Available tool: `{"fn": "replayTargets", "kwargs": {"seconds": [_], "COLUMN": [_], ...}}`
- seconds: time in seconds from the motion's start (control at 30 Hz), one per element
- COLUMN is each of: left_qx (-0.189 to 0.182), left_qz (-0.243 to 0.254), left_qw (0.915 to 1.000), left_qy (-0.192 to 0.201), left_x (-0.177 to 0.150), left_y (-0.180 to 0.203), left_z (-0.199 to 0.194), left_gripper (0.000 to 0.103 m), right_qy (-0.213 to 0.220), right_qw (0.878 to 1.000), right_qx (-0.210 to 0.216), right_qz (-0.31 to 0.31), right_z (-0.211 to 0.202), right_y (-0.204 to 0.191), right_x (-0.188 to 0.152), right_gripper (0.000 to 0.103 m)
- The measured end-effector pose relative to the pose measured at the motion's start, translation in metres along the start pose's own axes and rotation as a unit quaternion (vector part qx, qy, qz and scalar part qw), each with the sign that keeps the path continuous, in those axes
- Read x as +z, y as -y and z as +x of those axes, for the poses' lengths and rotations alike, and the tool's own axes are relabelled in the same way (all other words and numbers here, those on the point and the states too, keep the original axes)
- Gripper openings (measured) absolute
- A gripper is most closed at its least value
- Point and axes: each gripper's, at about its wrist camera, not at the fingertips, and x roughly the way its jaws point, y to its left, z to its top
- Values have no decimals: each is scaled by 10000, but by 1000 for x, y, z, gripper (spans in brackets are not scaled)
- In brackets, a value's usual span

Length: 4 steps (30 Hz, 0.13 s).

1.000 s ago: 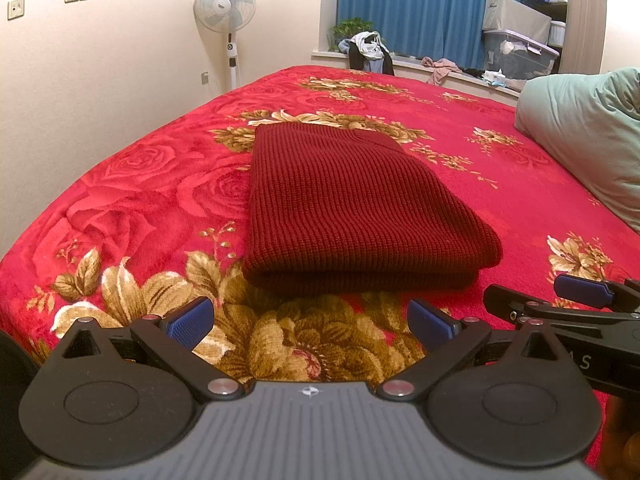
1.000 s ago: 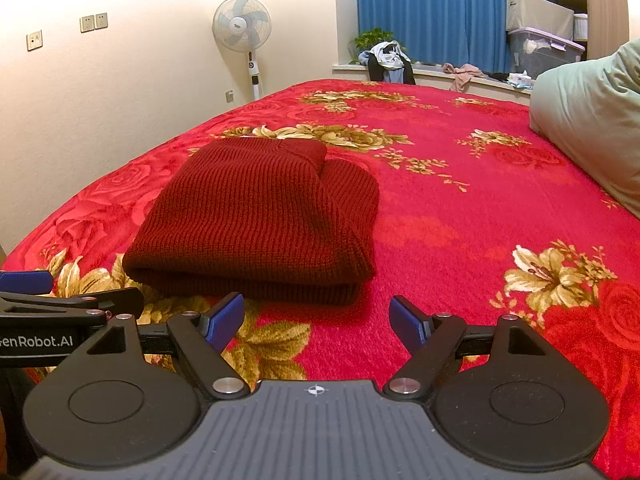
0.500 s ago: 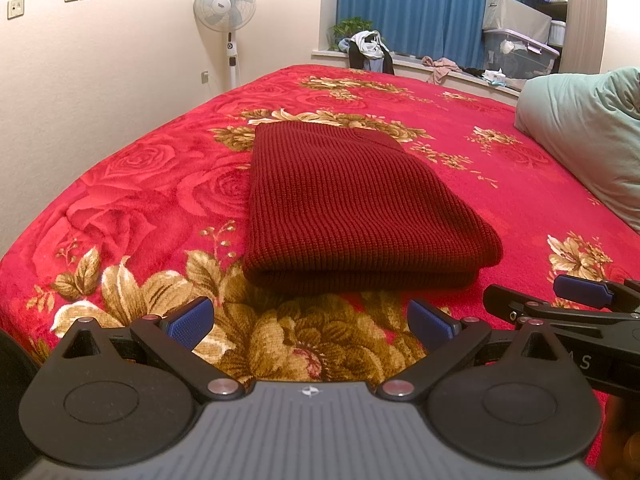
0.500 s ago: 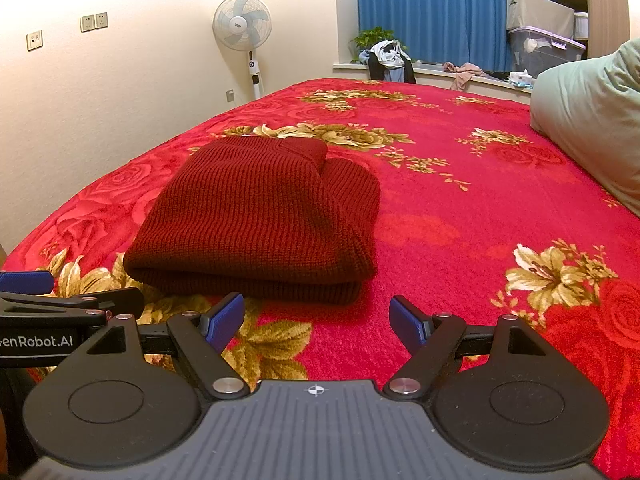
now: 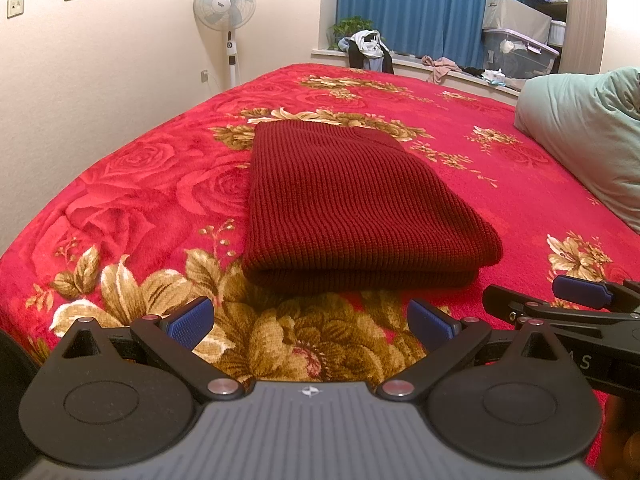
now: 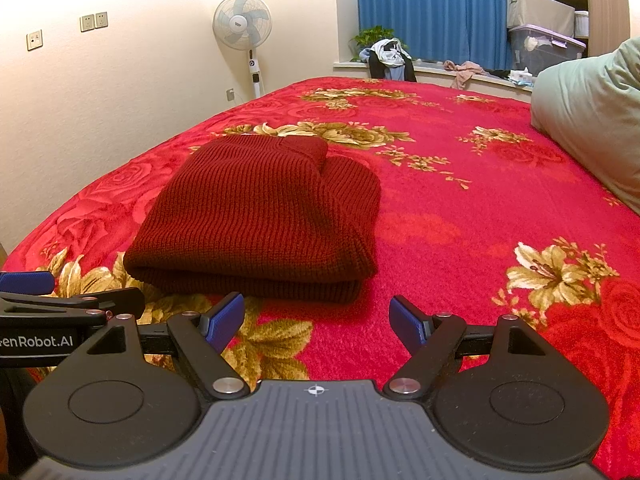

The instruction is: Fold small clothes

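A dark red knit garment (image 5: 348, 208) lies folded flat on the red floral bedspread (image 5: 132, 200), its thick folded edge toward me. It also shows in the right wrist view (image 6: 260, 216). My left gripper (image 5: 310, 322) is open and empty, just short of the garment's near edge. My right gripper (image 6: 316, 320) is open and empty, in front of the garment's near right corner. Each gripper's fingers show at the edge of the other's view, the right one (image 5: 576, 300) and the left one (image 6: 60, 300).
A pale green pillow (image 5: 588, 136) lies at the bed's right side. A standing fan (image 5: 226, 12) is by the far wall. A window ledge holds clothes (image 5: 366, 50) and storage boxes (image 5: 516, 40) before blue curtains.
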Motion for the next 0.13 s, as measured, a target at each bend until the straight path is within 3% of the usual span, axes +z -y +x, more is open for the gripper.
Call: {"fn": "replayTargets", "kwargs": {"seconds": [0.13], "left_qx": [2], "left_qz": [-3], "left_qw": [10000], "left_qy": [-19], "left_x": [-2], "left_y": [0], "left_z": [2], "left_gripper": [103], "right_qy": [-5], "right_qw": [10000], "right_qx": [1], "right_qz": [2], "right_z": [0], "right_y": [0], "right_x": [0], "right_gripper": [81]}}
